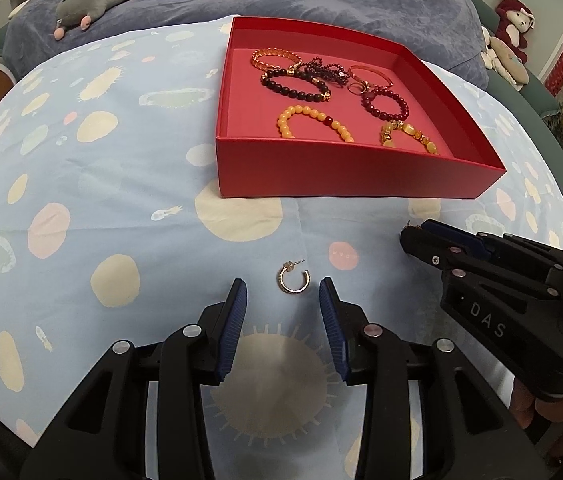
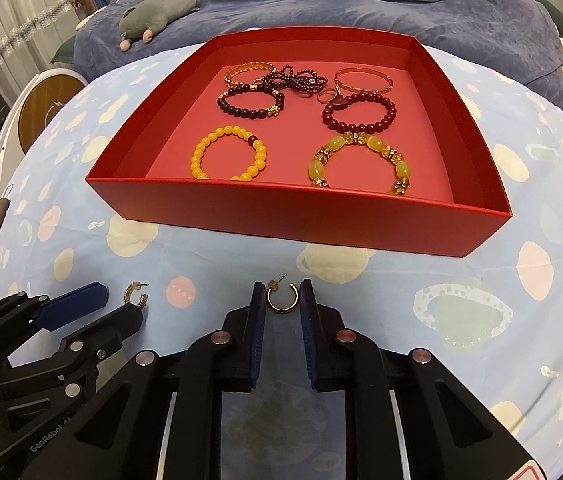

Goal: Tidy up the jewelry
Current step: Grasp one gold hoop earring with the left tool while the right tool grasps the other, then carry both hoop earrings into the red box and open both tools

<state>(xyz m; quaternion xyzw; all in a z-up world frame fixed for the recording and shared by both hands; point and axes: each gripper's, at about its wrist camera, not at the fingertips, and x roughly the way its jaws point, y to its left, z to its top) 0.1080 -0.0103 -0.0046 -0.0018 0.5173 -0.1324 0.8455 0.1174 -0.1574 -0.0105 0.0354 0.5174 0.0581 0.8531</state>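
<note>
Jewelry fills a red box [image 2: 297, 220] on a spotted blue cloth [image 1: 101, 184]: its near wall cuts off the lower beads of the yellow bracelet [image 2: 227, 154] and the amber bracelet [image 2: 361, 162]. Two hoop earrings lie outside it. The right gripper [image 2: 281, 304] has closed narrowly around one earring [image 2: 281, 298], contact unclear; the left gripper [image 1: 283, 296] stands open around the other earring [image 1: 294, 280]. Casings read "DAS" and "GenRobot".
</note>
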